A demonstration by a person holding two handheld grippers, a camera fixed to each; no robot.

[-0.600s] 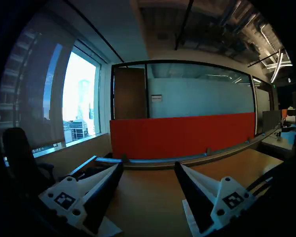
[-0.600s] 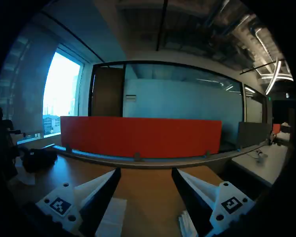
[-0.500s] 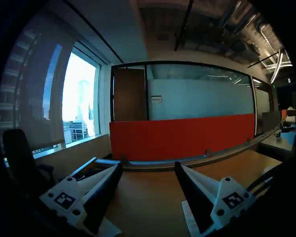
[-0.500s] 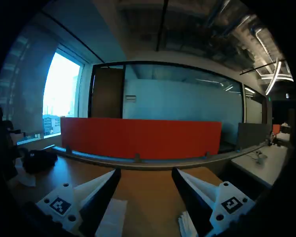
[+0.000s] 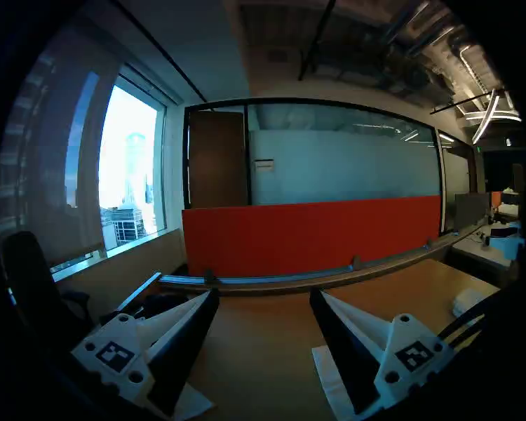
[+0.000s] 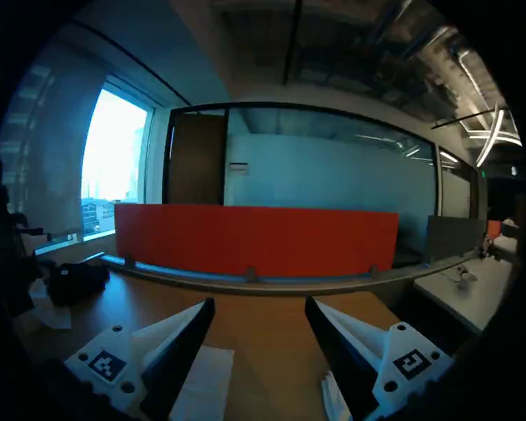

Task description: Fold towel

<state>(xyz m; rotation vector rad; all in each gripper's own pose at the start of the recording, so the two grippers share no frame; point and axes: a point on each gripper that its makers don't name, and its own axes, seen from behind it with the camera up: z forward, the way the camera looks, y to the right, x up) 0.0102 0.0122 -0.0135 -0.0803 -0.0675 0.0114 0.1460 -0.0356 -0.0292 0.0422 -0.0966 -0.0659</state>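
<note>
Towel [image 6: 205, 379], flat, white and straight-edged, lies on the smooth wooden tabletop [image 6: 277, 379] below the left gripper [image 5: 261, 292] and right gripper [image 6: 258, 301], both jaws released.

Both the left and right gripper views sit low and close over the wooden counter [image 5: 263, 351], each looking level along its own fingers [image 5: 175, 337] toward the red partition [image 5: 312, 235]. They share that partition, the glass wall [image 5: 347, 161] behind it and the bright window [image 5: 126, 175].
</note>
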